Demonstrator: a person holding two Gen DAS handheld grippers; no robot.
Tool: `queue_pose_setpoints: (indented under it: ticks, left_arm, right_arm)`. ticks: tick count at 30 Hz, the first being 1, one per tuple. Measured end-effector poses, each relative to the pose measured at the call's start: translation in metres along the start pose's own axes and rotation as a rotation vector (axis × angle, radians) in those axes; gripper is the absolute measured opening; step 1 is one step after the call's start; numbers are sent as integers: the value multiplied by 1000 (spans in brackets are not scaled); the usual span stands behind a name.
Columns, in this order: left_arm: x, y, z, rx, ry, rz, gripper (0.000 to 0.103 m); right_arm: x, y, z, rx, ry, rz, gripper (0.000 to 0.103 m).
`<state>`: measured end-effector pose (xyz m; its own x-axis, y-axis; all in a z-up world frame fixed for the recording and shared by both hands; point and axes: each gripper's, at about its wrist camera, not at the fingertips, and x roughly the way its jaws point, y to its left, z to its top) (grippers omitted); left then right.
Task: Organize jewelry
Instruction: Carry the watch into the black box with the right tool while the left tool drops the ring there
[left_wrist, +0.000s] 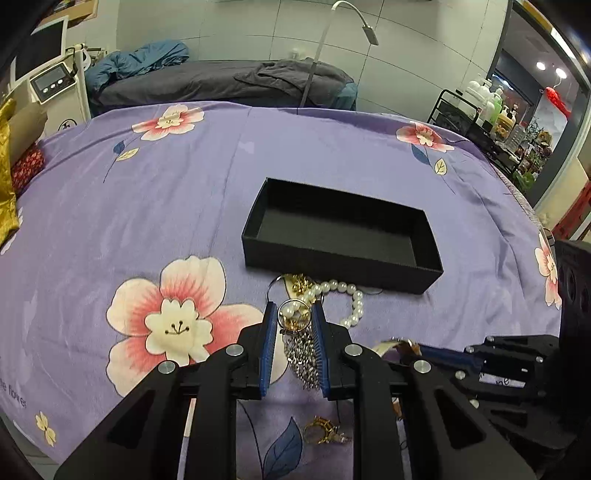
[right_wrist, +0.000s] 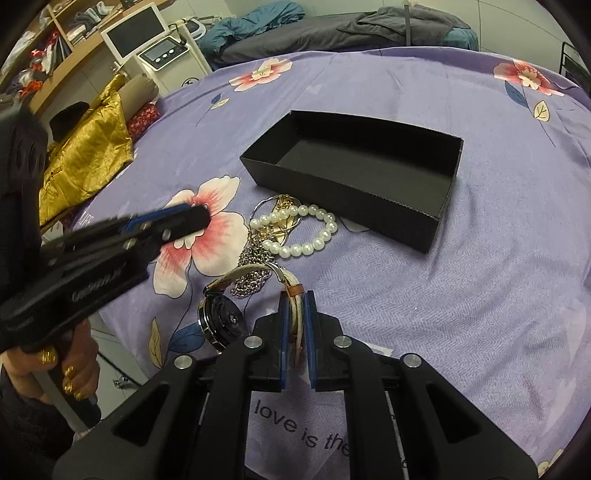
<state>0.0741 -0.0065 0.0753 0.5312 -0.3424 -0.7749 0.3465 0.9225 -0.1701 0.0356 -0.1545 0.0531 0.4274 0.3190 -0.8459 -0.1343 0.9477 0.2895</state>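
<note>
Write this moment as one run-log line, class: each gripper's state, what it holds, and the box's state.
left gripper: shut on silver ring | right gripper: shut on watch strap | black box: empty | pearl bracelet: on bedspread

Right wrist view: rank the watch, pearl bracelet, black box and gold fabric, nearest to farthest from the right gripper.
1. Watch with pale strap and dark round face: strap sits between the jaws of the right gripper.
2. White pearl bracelet: ahead, on the purple floral sheet.
3. Open black rectangular box: just beyond the pearls, nothing in it.
4. Crumpled gold fabric: far left edge of the bed.
</note>
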Motion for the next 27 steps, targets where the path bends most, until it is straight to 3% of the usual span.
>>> queue_pose_setpoints:
  ticks: [5,10,16,20,27]
  left_arm:
    - [3,-4,15,7,-15,-15,18]
    - [15,-6,23,15,-3,-33,18]
    - [26,-15,49,19,-22,-61,18]
    - [39,-20,73,29,-36,-62,18]
    - [71,-22,83,26,19,-39,19]
  right_arm:
    - [-4,-11,-13,34,56,-33,9]
    - [-21,-42,-18,124,25,-57,9]
    - [-48,-47,20,140,-105,-24,9]
    - [-51,-49,52,114,-174,-89,9]
    - [-23,-66,85,132,-159,-134,10]
